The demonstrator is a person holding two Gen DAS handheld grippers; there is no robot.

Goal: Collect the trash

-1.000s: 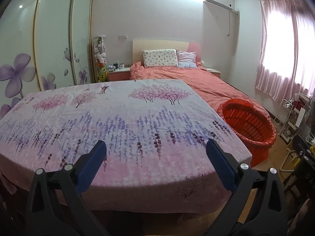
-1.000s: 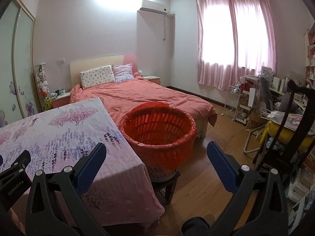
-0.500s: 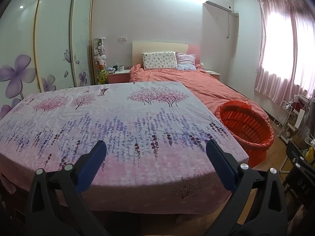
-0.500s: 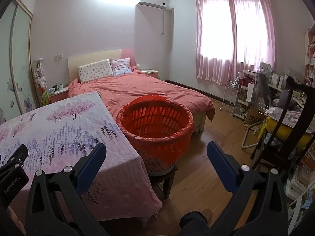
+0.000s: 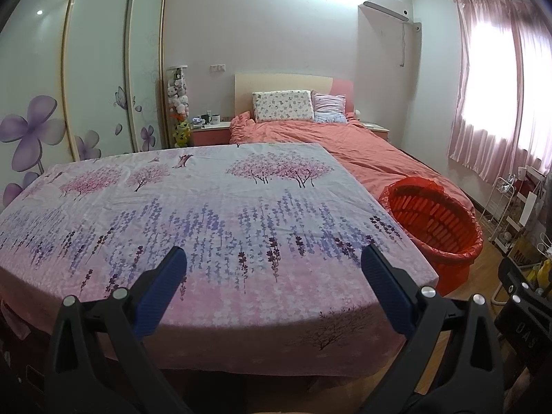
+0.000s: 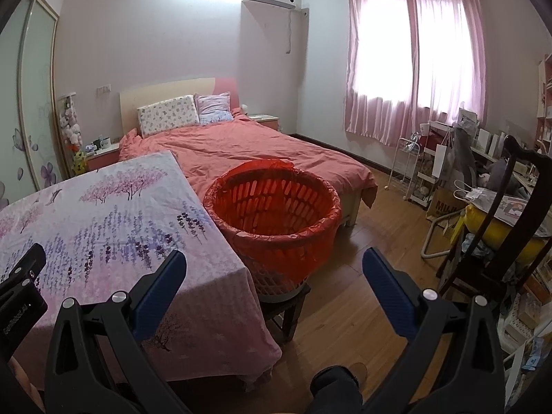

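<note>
A round basket lined with a red bag [image 6: 272, 203] stands on a low stool at the right edge of a table under a flowered pink and purple cloth [image 6: 103, 214]. The same basket [image 5: 431, 220] shows at the right of the left wrist view, beside the cloth-covered table [image 5: 207, 207]. My left gripper [image 5: 274, 262] hangs open over the table's near edge, holding nothing. My right gripper [image 6: 274, 262] is open and empty in front of the basket. No trash shows on the cloth, and the basket's bottom is hidden by its wall.
A bed with an orange cover [image 6: 248, 151] lies behind the table and basket. Wooden floor [image 6: 362, 276] spreads to the right, bounded by a white wire cart [image 6: 410, 169] and a dark chair [image 6: 503, 214] beside a cluttered desk. A wardrobe with flowered doors [image 5: 86, 79] fills the left wall.
Both views have pulled back and tilted slightly, so the table and basket sit a little lower and farther. Both grippers stay open and empty.
</note>
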